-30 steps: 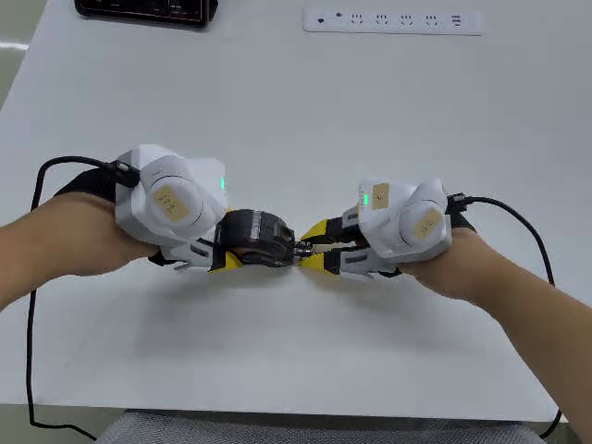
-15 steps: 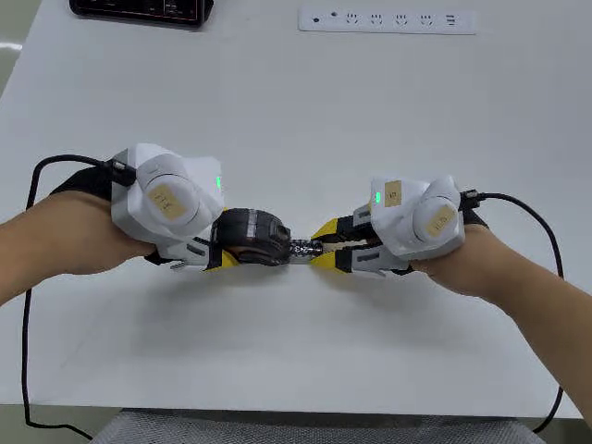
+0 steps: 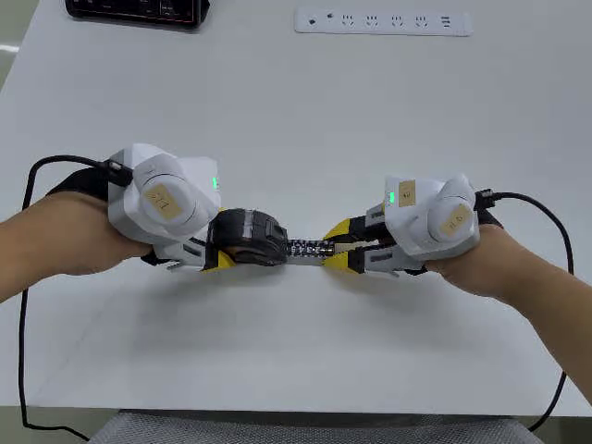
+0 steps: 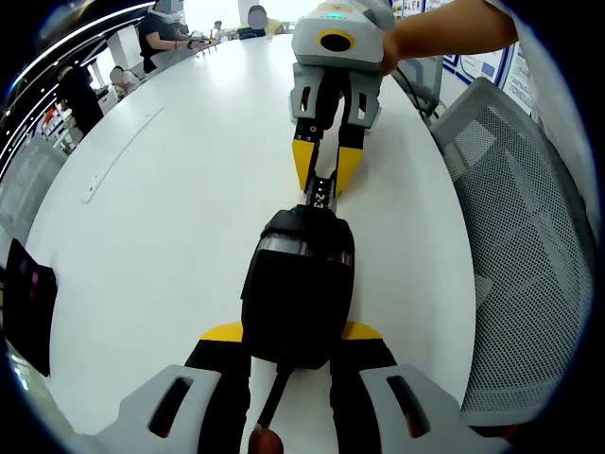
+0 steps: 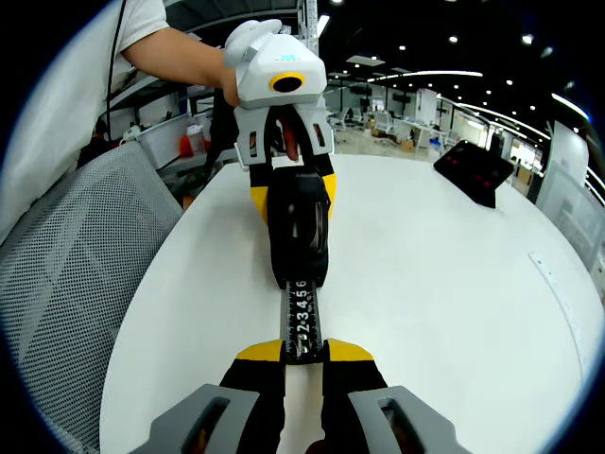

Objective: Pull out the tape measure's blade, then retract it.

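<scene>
The tape measure [image 3: 248,238] is a black ribbed case on the white counter [image 3: 296,120], a short run of numbered blade [image 3: 308,248] drawn out. My left fingers [image 4: 222,333] clamp the case from both sides. My right fingers [image 5: 352,353] press nearly together on the blade's end, seemingly pinching its hidden tip. Farther off lie a power strip [image 3: 383,20] and a dark device [image 3: 137,9].

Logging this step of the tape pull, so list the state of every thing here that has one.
Left gripper, shut on the tape measure.
Right gripper, shut on the end of the blade.
Tape measure, held by its case, blade partly out.
Blade, pulled out a short way, numbers facing up.
Power strip, no plugs in it.
</scene>
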The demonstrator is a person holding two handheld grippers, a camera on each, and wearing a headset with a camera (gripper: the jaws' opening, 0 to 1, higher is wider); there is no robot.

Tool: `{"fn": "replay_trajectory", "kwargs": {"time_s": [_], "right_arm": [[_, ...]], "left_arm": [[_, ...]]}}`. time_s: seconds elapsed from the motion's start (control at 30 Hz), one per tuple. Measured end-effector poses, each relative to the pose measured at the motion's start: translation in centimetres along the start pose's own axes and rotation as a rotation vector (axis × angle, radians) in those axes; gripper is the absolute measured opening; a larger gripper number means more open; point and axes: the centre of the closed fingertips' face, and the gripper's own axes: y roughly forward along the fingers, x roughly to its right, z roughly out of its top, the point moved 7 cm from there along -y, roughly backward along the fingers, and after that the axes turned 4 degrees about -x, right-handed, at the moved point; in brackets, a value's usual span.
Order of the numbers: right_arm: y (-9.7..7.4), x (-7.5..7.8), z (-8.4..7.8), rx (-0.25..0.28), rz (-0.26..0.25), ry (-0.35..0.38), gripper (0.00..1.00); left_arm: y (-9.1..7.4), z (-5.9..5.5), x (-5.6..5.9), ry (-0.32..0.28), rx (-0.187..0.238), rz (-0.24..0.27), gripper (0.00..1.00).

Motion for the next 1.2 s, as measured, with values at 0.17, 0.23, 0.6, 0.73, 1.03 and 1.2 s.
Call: {"fn": "replay_trajectory", "kwargs": {"time_s": [0.17, 0.23, 0.6, 0.73, 1.03, 1.2], "right_arm": [[-0.5, 0.0, -0.4, -0.010, -0.004, 0.001, 0.10], [-0.7, 0.0, -0.5, -0.012, -0.005, 0.001, 0.10], [-1.5, -0.1, -1.2, -0.030, -0.016, 0.003, 0.10], [-1.8, 0.0, -1.6, -0.038, -0.019, 0.004, 0.10], [-2.6, 0.0, -2.2, -0.054, -0.025, 0.004, 0.10], [-3.0, 0.1, -2.6, -0.065, -0.028, 0.006, 0.10]], "left_arm": [[0.0, 0.0, 0.0, 0.001, -0.001, 0.000, 0.27], [0.0, 0.0, 0.0, -0.001, 0.001, 0.000, 0.27], [0.0, 0.1, 0.0, 0.003, -0.005, -0.001, 0.27], [0.0, 0.1, 0.0, 0.006, -0.009, -0.002, 0.27], [0.0, 0.1, 0.0, 0.005, -0.011, -0.002, 0.27], [0.0, 0.1, 0.0, 0.004, -0.011, -0.002, 0.27]]}}
